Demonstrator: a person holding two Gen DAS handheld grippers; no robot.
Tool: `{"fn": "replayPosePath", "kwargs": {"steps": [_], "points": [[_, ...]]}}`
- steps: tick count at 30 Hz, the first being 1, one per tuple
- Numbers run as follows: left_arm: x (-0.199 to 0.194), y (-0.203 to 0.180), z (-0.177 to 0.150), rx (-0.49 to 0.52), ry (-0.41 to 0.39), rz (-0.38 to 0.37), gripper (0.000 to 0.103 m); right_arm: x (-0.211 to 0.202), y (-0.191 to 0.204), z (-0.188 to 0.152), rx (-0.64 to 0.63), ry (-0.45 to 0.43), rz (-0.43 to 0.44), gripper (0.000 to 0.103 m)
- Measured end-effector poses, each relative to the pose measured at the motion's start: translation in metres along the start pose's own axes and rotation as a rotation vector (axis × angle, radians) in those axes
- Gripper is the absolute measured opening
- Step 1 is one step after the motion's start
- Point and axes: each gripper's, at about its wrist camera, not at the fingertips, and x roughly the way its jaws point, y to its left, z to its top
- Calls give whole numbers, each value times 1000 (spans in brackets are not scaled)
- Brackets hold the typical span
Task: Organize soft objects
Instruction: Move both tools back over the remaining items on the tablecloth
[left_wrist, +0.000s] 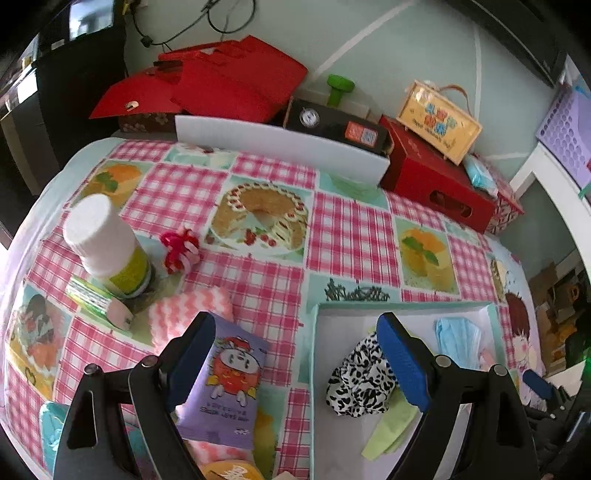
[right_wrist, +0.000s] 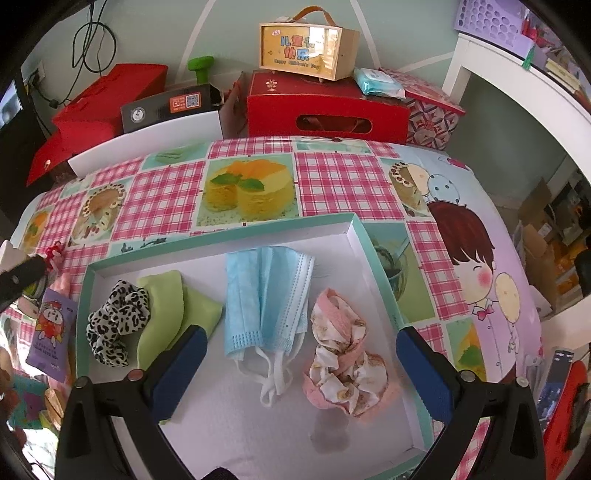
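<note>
Left gripper (left_wrist: 295, 365) hangs wide open w/ nothing between its pads, straddling the tray's left wall. Right gripper (right_wrist: 301, 369) also spread wide, empty, over the white tray (right_wrist: 354, 236). In the tray: leopard scrunchie (right_wrist: 116, 325) at 9 o'clock on a green cloth (right_wrist: 173, 299), blue masks (right_wrist: 266, 299) in the middle, pink floral scrunchie (right_wrist: 343, 365) at 4. Outside, left of the tray: purple snack pack (left_wrist: 229, 384), pink zigzag cloth (left_wrist: 184, 317), red-white hair tie (left_wrist: 180, 250) & white bottle (left_wrist: 105, 243) at 10.

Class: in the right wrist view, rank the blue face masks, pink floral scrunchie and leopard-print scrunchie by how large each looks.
1. blue face masks
2. pink floral scrunchie
3. leopard-print scrunchie
The two scrunchies look fairly close; fisheye distortion makes that ranking unsure.
</note>
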Motion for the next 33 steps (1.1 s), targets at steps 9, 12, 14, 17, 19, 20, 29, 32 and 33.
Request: {"fn": "replayPosePath", "kwargs": {"steps": [9,12,14,17,19,20,29,32,33], "points": [[-26,43,15,-46,-59,80,100,0,6,-2,-15,11,0,103],[-32,55,16,-56,-81,123,101,0,9,-2,-24,9,4,103],[-35,62,16,-57,-94,160,101,-1,14,-1,-32,7,15,103],[-40,72,16,-70,-108,194,101,-1,22,-1,-41,7,37,103],[-43,79,15,-84,-112,198,101,-1,29,-1,-52,11,47,103],[-44,83,15,-90,-115,199,101,-1,32,-1,-59,14,50,103],[-58,107,14,-108,-139,242,101,-1,69,-4,-109,10,97,103],[-60,117,13,-115,-136,264,101,-2,83,-5,-133,6,112,103],[-61,121,12,-115,-134,272,101,-2,86,-6,-138,5,117,103]]}}
